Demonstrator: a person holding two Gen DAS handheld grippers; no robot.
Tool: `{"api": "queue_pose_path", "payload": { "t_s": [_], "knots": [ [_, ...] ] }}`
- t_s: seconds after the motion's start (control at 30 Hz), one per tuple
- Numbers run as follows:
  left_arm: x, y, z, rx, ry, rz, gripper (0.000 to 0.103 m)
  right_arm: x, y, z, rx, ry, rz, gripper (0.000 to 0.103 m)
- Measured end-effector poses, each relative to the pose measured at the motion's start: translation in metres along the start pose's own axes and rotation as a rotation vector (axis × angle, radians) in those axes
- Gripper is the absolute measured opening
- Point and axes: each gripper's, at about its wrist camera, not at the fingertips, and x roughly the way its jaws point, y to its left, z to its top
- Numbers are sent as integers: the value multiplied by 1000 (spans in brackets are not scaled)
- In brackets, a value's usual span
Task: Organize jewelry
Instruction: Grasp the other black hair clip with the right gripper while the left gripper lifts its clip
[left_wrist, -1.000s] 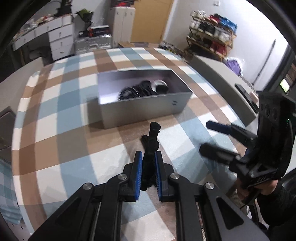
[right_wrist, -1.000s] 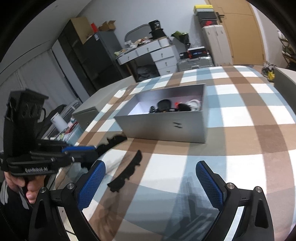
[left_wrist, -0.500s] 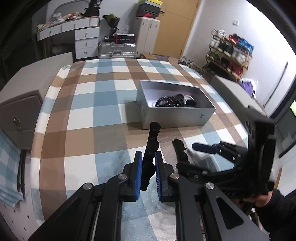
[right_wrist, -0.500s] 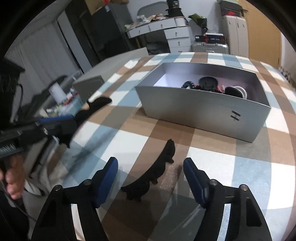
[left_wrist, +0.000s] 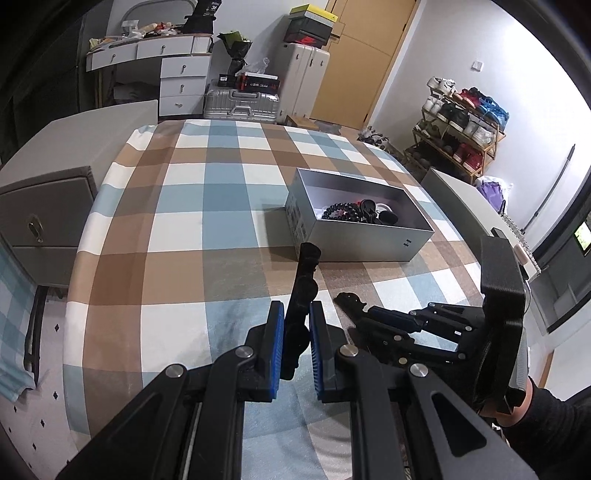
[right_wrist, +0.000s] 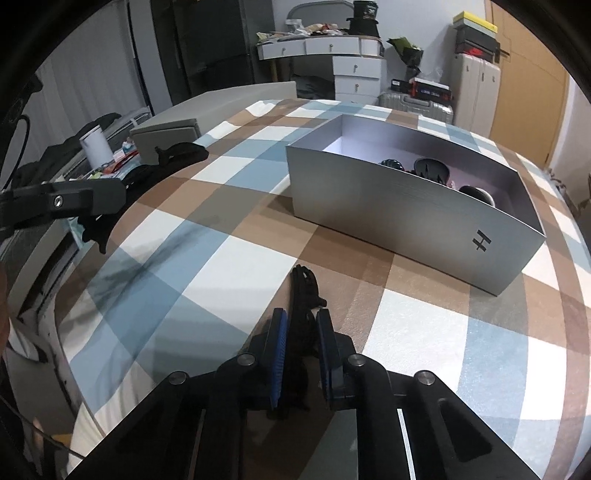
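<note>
My left gripper is shut on a black hair clip and holds it above the checked tablecloth; it also shows in the right wrist view. My right gripper is shut on a second black hair clip that lies on the cloth; this clip and the right gripper also show in the left wrist view. A silver box holds black beads and other jewelry. The box stands just beyond the right gripper.
The table has a blue, brown and white checked cloth. A grey cabinet stands left of the table. A white cup and clutter sit on a side surface. Drawers, suitcases and a shoe rack line the walls.
My right gripper has moved down over the second clip on the cloth and closed on it. My left gripper, still holding its clip, has drawn back from the box.
</note>
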Motion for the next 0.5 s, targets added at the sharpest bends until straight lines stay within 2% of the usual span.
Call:
{"api": "queue_pose_path", "payload": {
  "t_s": [0.4,0.5],
  "knots": [
    [-2,3,2,-15,-11,2,9,-17,-1,7,7,-81,49,14],
    [-1,2,5,-17,-17,4,9,-27,-6,8,34,-129,106,14]
  ]
}}
